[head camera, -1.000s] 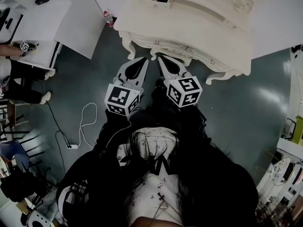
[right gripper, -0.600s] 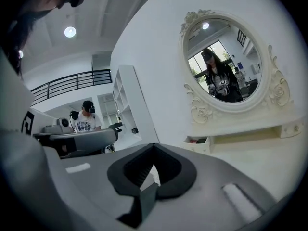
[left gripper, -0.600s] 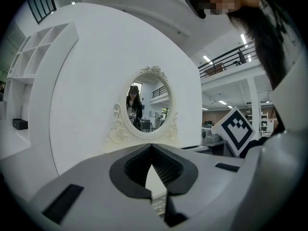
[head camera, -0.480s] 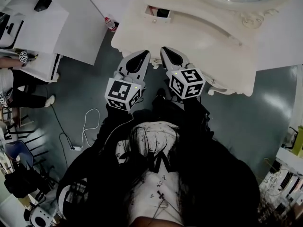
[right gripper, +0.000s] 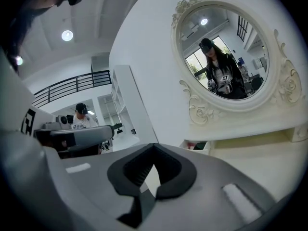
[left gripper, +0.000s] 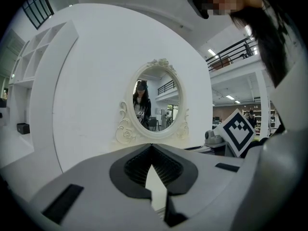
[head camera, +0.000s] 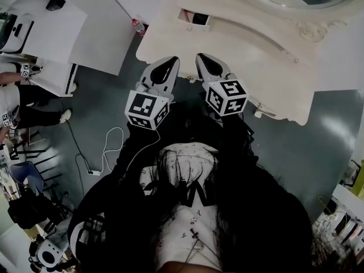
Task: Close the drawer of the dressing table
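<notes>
Grey floor gives way to the dressing table: left gripper and right gripper, jaws clenched empty, have advanced over its edge; its small drawer still gapes.

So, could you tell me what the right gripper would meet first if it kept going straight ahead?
Probably the dressing table: the right gripper, fingers closed, points across its top toward the small open drawer at the back. Depth is unclear, so it might pass beside that drawer.
</notes>
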### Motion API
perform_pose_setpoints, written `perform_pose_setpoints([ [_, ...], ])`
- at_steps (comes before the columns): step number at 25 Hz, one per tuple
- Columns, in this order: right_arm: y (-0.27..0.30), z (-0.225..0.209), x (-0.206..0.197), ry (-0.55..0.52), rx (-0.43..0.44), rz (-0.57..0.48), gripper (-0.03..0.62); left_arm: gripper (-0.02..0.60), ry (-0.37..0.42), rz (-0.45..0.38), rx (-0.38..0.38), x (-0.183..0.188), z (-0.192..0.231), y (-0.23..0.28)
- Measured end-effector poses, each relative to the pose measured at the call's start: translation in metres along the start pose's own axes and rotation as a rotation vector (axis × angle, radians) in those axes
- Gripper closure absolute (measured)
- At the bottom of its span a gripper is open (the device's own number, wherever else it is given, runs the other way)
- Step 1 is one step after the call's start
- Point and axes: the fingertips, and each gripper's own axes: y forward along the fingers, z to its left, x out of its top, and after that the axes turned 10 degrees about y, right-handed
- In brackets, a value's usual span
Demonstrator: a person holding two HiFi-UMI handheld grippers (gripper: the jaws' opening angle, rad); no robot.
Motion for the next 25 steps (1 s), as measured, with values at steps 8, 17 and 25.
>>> perform_pose_setpoints([
  [8, 0.007, -0.028, 0.011, 0.016, -0.05, -0.031, 0.586, 0.581, 0.017, 0.003, -0.042, 0.003, 0.014, 0.032],
  [17, 0.051, -0.055, 0.017, 0.053, -0.134, -0.031, 0.586, 0.581, 0.02, 0.016, -0.089, -0.004, 0.059, 0.063],
  [25, 0.103, -0.073, 0.007, 0.036, -0.209, -0.007, 0.586, 0.581, 0.022, 0.01, -0.163, -0.005, 0.098, 0.095],
])
